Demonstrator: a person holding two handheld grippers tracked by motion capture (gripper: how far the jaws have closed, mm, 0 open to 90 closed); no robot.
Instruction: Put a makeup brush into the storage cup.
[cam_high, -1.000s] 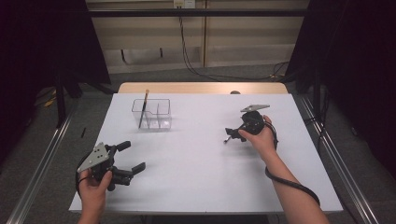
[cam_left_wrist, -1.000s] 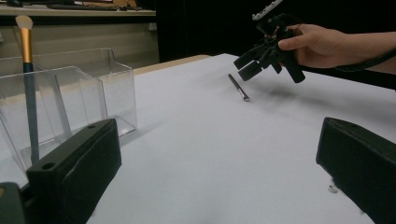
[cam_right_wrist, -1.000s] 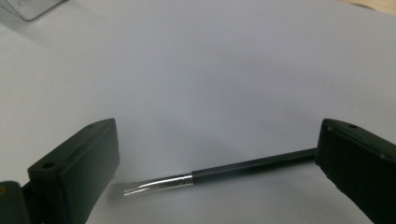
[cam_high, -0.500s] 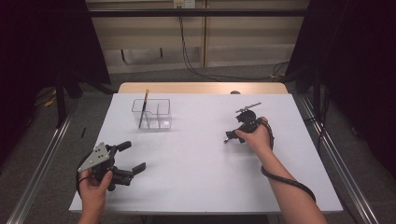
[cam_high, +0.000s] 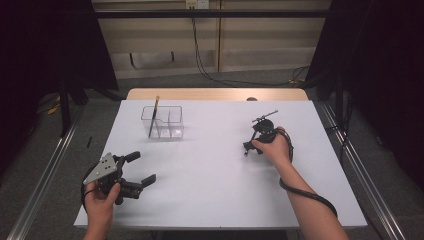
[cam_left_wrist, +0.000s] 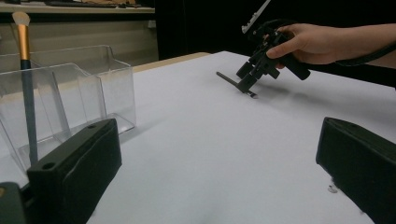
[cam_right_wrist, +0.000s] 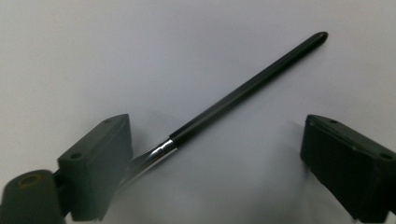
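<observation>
so the right gripper (cam_high: 248, 148) dropped down toward the table (cam_high: 210, 165) vs a sec ago, when it was held a bit higher & further back w/ the hand. Now it's tipped nose-down right over a black makeup brush (cam_right_wrist: 243, 91) lying flat on the white top. In the right gripper view the brush runs diagonally between the pads, silver ferrule passing just by one pad, the other pad well clear. Jaws have just been closing a bit but aren't pinching yet, still pretty wide, nothing held

imo that means the pick is about to happen, prob to drop it in the clear organizer (cam_high: 167, 125) at the far left, where another brush (cam_high: 154, 116) w/ a gold ferrule already stands upright in one compartment

left gripper (cam_high: 142, 167) hasn't budged, sitting near the front left corner, jaws spread wide & empty

brands/labels: none, no readable text on brushes, organizer or grippers afaict
</observation>
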